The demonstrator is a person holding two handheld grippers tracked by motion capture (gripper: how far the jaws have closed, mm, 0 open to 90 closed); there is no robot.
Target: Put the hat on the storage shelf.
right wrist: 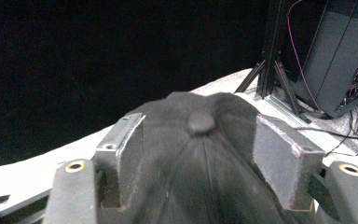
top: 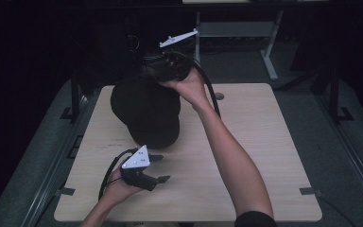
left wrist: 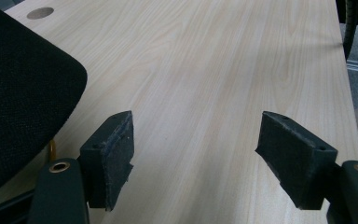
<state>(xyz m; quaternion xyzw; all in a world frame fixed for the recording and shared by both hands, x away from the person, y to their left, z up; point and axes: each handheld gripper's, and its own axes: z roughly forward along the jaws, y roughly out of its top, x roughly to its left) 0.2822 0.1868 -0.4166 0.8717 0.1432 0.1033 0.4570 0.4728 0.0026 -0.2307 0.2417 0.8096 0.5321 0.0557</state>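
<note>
Black fabric baseball cap [top: 145,111] resting on the far-left part of the pale wood-grain table [top: 255,156], crown up, brim pointing toward the near side. Right gripper [top: 163,71] reaching across from the right arm to the far edge of the cap, tilted down over the crown. Seen in the right gripper view with the cap's crown and top button [right wrist: 200,123] bulging up between the two fingers [right wrist: 121,154]; looks closed around the fabric, though actual contact of the pads cannot be told for sure. Probably held there to lift or steady the cap from its back. Left gripper [top: 158,168] hovering low over the table near the front-left, just beside the cap's brim, fingers [left wrist: 114,154] spread wide with nothing but bare table between them. In the left gripper view, cap's dark brim [left wrist: 23,93] lying to the left of the spread fingers, apart from them. Likely waiting in that spot to take the brim once the cap is raised or turned. Round cable hole [top: 219,96] in the table at the far side, right of the cap.
</note>
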